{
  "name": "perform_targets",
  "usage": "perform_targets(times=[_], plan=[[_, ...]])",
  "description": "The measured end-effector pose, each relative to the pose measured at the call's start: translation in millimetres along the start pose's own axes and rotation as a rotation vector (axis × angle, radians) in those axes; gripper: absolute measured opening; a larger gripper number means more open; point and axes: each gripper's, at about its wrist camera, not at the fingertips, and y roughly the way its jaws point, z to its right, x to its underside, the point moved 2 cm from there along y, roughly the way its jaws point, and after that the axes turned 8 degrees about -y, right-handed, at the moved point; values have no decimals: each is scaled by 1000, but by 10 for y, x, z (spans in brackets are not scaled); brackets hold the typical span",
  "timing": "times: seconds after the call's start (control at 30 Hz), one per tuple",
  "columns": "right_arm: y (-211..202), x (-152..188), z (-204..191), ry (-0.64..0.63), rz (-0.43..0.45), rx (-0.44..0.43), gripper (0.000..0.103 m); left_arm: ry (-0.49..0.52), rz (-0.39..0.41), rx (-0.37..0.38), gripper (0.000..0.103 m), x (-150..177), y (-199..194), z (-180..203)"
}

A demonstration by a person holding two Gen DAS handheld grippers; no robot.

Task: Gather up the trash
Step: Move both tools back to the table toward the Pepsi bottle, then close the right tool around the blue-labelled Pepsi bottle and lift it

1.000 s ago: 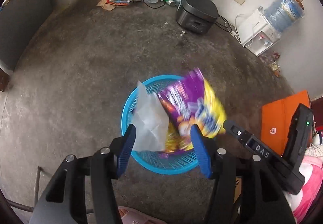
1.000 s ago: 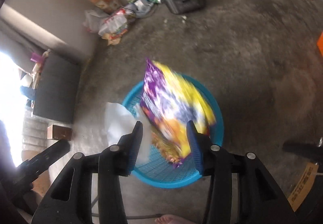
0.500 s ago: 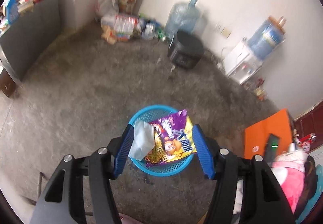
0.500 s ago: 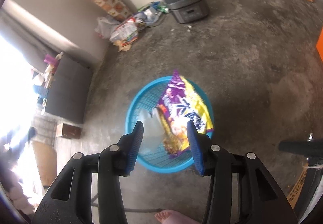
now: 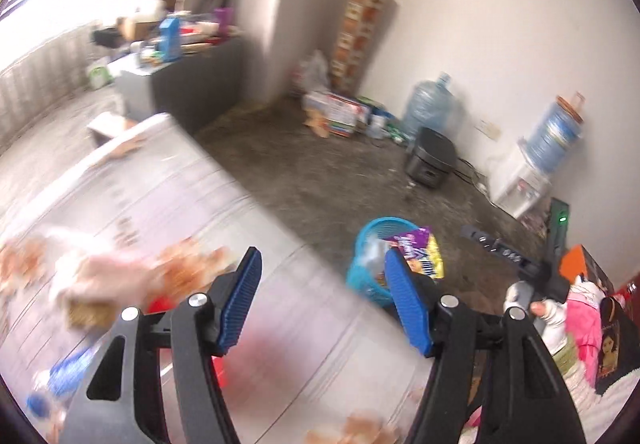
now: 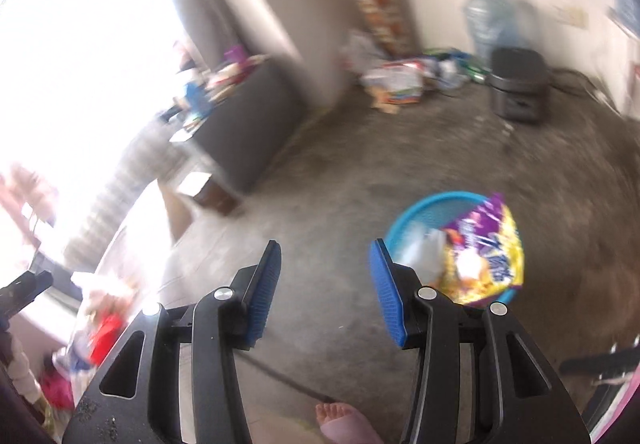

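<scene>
The basket stands on the concrete floor, with a snack bag and a crumpled plastic piece in it, the bag on the right. Left of the basket in the left wrist view lies a table bearing blurred litter. Behind the basket, against the far wall, sits a cooker, with a water jug behind it and a water dispenser to its right. A pile of packaging lies in the corner, left of the jug.
</scene>
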Motion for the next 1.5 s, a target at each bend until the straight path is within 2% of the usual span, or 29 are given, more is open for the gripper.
perform_targets(times=[0.1, 0.17, 0.4, 0.6, 0.8, 0.93, 0.97, 1.07, 1.13, 1.2, 1.23, 1.47, 1.5], plan=[[-59, -21, -429, -116, -11, -87, 45, -99, 61, -95, 62, 296, -416, -409], [-69, -16, -703, -181, -20, -154, 45, -176, 81, -119, 62, 498, -626, -647], [33, 72, -1667, -394, -81, -343, 45, -337, 115, -207, 62, 1095, -1031, -1198], [218, 173, -2499, -539, -164, -484, 45, -411, 112, -267, 62, 1475, -1101, -1490], [342, 273, -3363, -708, -250, -661, 45, -447, 131, -322, 62, 1618, -1077, -1804], [484, 408, -3938, -883, -330, -743, 45, -469, 157, -318, 52, 1641, -1067, -1953], [570, 440, -4090, -920, -348, -737, 45, -475, 160, -319, 49, 1654, -1056, -1995], [800, 589, -4350, -990, -438, -731, 45, -500, 164, -310, 35, 1669, -998, -2136], [976, 731, -4479, -1028, -526, -675, 45, -516, 161, -296, 24, 1677, -951, -2206], [1044, 857, -4471, -1071, -585, -631, 48, -533, 153, -296, 19, 1692, -909, -2275], [1007, 877, -4449, -1072, -605, -643, 50, -540, 147, -295, 16, 1705, -897, -2306], [751, 1116, -4401, -1051, -841, -764, 50, -558, 124, -291, 14, 1828, -885, -2405], [759, 1146, -4413, -1051, -846, -766, 50, -562, 123, -287, 14, 1839, -878, -2415]])
